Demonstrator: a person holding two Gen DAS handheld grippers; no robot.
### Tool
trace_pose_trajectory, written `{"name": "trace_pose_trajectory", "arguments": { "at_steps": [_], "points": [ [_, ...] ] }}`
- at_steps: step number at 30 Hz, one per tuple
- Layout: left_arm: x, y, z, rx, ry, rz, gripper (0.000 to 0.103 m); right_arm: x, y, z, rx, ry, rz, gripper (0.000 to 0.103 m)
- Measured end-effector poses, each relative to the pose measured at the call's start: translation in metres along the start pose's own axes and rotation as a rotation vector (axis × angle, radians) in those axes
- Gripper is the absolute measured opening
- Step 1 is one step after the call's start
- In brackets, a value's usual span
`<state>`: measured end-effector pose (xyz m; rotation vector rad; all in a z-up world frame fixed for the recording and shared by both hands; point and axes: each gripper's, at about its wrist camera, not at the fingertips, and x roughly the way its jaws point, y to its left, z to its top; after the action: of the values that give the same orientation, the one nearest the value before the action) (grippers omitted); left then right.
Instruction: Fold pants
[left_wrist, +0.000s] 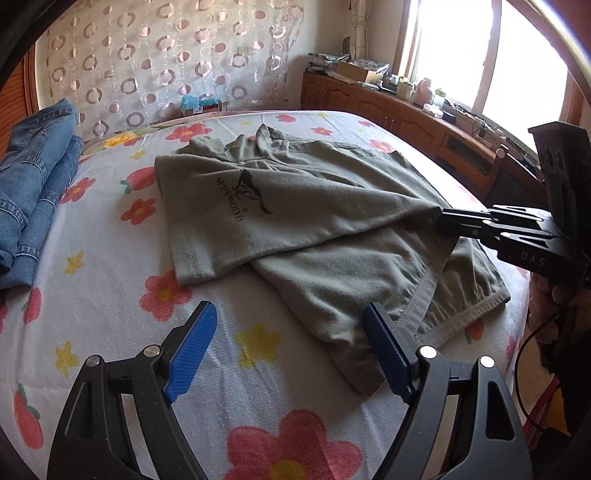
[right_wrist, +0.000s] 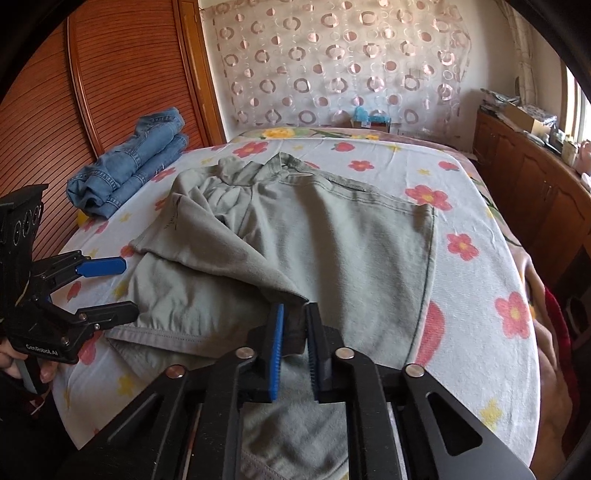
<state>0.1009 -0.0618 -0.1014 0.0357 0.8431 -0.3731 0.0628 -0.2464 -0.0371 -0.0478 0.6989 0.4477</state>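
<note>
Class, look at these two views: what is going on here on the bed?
A person holding a gripper in each hand is folding grey-green pants on a flowered bedsheet. The right gripper is shut on a fold of the fabric, one leg partly drawn over the rest. The left gripper is open, low over the near hem, one of its fingers over the cloth, gripping nothing yet. Folded blue jeans lie at the bed's far edge.
</note>
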Motion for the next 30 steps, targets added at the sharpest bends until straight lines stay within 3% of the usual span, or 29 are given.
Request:
{"name": "trace_pose_trajectory", "arguments": {
  "at_steps": [5,16,30],
  "points": [
    [-0.005,0.004,0.000,-0.026,-0.007,0.002,0.082,-0.014,0.005,0.001,0.001,-0.058,0.040,0.005],
    [-0.039,-0.003,0.008,-0.003,-0.109,-0.019,0.082,-0.071,0.020,-0.010,-0.015,-0.180,0.054,0.004],
    [-0.035,-0.011,0.008,0.007,-0.089,-0.026,0.082,-0.102,0.017,-0.033,-0.004,-0.172,0.013,0.004]
  ]
}}
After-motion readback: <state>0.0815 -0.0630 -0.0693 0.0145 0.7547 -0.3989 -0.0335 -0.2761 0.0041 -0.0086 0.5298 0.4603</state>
